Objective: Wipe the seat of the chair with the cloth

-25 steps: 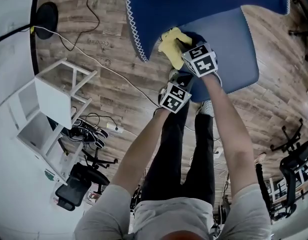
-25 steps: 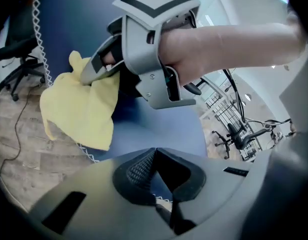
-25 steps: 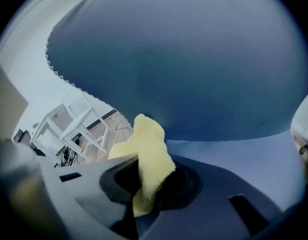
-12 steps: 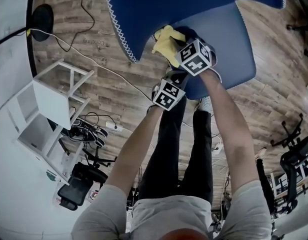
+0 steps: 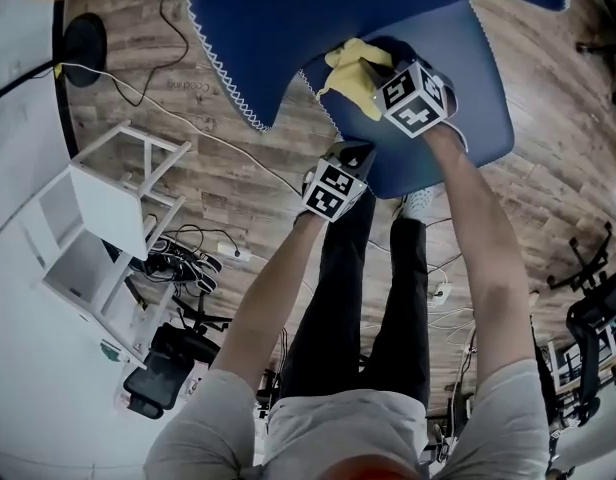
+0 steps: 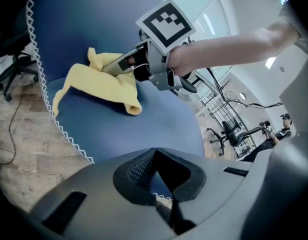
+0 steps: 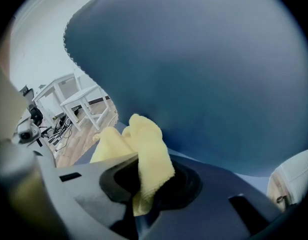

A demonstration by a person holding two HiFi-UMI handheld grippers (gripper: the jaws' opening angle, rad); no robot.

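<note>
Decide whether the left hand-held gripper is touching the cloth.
Apart. The left gripper view shows the cloth lying farther up the seat, with bare blue seat between it and the closed jaws of the left hand-held gripper.

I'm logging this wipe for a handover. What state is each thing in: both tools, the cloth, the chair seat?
Seat: mostly bare.
Cloth: bunched, lying on the seat near the backrest.
Right tool: shut on the cloth.
Left tool: shut, holding nothing.
</note>
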